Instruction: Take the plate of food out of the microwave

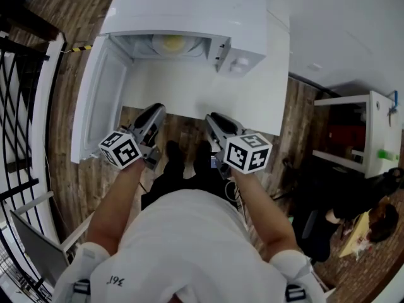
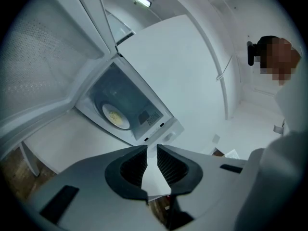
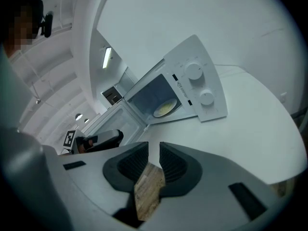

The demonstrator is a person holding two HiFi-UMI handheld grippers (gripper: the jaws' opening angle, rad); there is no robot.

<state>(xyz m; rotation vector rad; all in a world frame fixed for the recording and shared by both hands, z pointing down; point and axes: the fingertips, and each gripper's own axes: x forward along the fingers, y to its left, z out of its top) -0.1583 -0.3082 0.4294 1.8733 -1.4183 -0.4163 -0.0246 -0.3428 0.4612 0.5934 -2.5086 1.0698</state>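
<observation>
So, one white box-shaped microwave point(image 1: 189, 8) is seen, door open, on one white tabletop point(image 1: 189, 87); one round white plate of yellow food point(image 1: 171, 43) is held inside; two tongs, left gripper point(image 1: 157, 109) & right gripper point(image 1: 213, 117), are kept w/ jaws narrowly parted, empty.

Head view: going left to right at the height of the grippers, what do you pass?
black railing → open microwave door → left gripper → right gripper → white shelf unit
</observation>
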